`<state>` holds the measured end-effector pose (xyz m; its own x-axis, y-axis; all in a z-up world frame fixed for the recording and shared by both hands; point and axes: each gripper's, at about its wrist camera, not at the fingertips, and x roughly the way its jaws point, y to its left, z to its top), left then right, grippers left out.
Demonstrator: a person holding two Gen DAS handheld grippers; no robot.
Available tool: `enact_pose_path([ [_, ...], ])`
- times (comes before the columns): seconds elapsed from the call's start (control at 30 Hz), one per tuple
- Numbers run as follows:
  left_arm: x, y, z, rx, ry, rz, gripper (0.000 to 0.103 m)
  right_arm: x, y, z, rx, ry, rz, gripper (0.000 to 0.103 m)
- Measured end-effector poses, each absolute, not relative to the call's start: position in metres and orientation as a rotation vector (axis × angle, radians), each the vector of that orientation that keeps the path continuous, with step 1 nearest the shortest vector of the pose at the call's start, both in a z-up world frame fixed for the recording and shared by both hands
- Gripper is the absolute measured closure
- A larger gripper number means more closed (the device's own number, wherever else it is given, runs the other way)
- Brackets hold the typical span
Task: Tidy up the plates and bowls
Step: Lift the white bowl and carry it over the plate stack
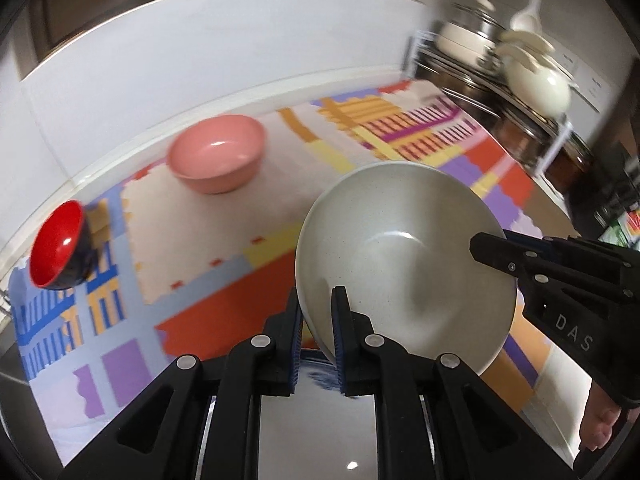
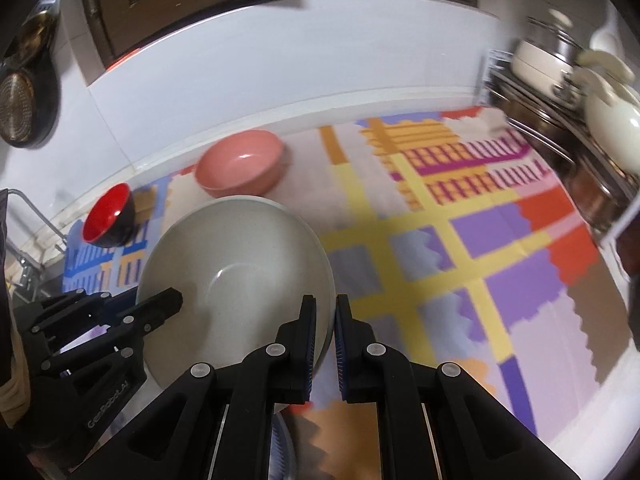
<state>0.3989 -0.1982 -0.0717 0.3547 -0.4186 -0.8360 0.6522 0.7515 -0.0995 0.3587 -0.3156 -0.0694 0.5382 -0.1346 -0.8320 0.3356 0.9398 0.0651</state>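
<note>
A speckled grey bowl hangs tilted above the patterned mat, gripped on opposite sides of its rim. My left gripper is shut on its near left rim, and my right gripper is shut on its right rim. In the left wrist view the right gripper reaches in from the right edge. In the right wrist view the grey bowl fills the lower left, with the left gripper at its left rim. A pink bowl stands on the mat further back. A red-and-black bowl lies tipped at the mat's left end.
The colourful mat covers the counter up to the white wall. A metal rack with a cream pot and other cookware stands at the back right. A blue-patterned plate shows just below the fingers. A round strainer hangs at far left.
</note>
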Motion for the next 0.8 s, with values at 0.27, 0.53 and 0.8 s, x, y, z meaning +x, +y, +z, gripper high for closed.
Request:
enact_pose_path([
  [0.27,0.364,-0.235,-0.084,0.329,1.024,-0.777,0.087,0.313,-0.353,-0.076,0.272,0.994,-0.363,0.092],
  [0.53,0.341,-0.263,-0.101,0.380,1.071,-0.813,0.087,0.284,-0.379,-0.089,0.304,1.026,-0.409,0.092],
  [0.8,0.332,-0.279,-0.116,0.417,1.112,-0.821,0.087,0.266,-0.397,-0.110,0.341,1.076,-0.430,0.092],
])
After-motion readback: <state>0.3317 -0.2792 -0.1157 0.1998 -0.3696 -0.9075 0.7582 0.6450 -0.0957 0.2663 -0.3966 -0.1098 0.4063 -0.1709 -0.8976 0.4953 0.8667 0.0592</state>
